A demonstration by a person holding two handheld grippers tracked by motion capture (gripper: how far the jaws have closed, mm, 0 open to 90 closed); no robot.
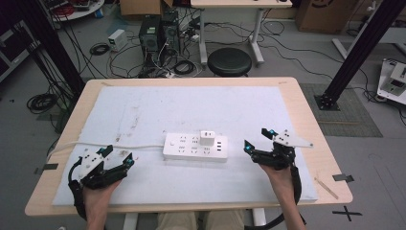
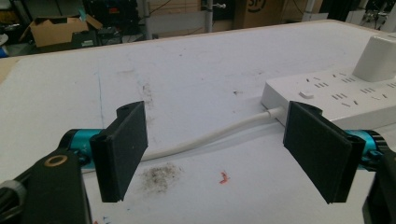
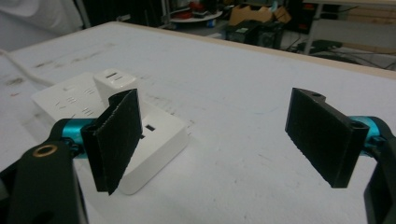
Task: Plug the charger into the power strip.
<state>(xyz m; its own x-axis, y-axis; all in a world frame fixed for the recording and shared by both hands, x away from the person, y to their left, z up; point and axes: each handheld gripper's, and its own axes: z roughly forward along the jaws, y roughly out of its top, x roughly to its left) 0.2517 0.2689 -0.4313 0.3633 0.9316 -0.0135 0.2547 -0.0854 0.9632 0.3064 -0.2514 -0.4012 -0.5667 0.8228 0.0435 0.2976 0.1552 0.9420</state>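
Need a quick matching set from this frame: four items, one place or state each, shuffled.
Items:
1. power strip
2. charger
3. left gripper
4. stool

States:
A. on the floor beyond the table
B. open, holding nothing, beside the white cord
C. plugged into the strip
D. lying flat mid-table

Pairs: 1-D, 2-C, 3-B, 4-A

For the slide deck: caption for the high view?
Two open grippers, left and right, flank a white power strip holding a plugged-in adapter.
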